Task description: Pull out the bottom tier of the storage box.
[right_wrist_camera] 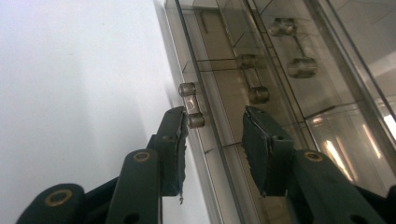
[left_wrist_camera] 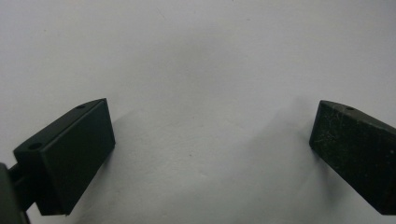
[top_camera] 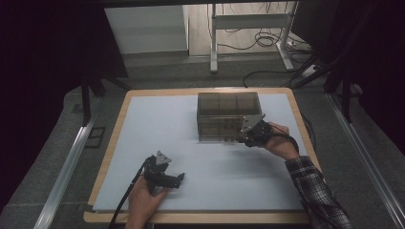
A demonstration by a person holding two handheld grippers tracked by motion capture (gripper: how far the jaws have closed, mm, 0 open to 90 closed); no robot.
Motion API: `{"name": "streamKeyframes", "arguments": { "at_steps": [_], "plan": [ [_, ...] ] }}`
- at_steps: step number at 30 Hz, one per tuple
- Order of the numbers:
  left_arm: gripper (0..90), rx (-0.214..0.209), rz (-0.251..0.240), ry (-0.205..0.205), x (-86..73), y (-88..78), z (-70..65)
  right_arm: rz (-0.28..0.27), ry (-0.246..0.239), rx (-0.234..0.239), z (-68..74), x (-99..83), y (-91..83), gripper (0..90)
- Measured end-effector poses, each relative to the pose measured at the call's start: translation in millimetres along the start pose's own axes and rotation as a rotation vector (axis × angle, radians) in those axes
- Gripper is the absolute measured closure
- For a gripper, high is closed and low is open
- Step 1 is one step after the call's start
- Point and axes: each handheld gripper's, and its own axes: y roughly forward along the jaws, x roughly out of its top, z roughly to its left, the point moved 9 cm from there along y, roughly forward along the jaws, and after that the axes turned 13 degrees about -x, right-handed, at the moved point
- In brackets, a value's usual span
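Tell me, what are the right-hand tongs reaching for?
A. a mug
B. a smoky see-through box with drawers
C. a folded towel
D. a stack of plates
B: the right tongs sit at the front of the tinted clear drawer box, their jaws on either side of a small drawer handle.

No text, label or number is legible anywhere
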Motion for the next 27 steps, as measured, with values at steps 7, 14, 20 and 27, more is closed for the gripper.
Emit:
{"name": "streamKeyframes", "arguments": {
  "at_steps": [7, 14, 20, 27],
  "plan": [
    [0.0, 0.0, 0.0, 0.0, 0.0, 0.0, 0.0, 0.027, 0.028, 0.088, -10.4, -10.5, 2.7, 67.8],
    [0.0, 0.0, 0.0, -0.001, 0.0, 0.0, 0.0, 0.065, 0.023, 0.149, -16.0, -24.2, 11.6, 72.9],
    [0.0, 0.0, 0.0, -0.001, 0.0, 0.0, 0.0, 0.089, 0.011, 0.186, -16.4, -32.9, 19.8, 76.0],
    [0.0, 0.0, 0.0, 0.0, 0.0, 0.0, 0.0, 0.108, -0.019, 0.232, -13.3, -39.7, 26.5, 79.7]
  ]
}}
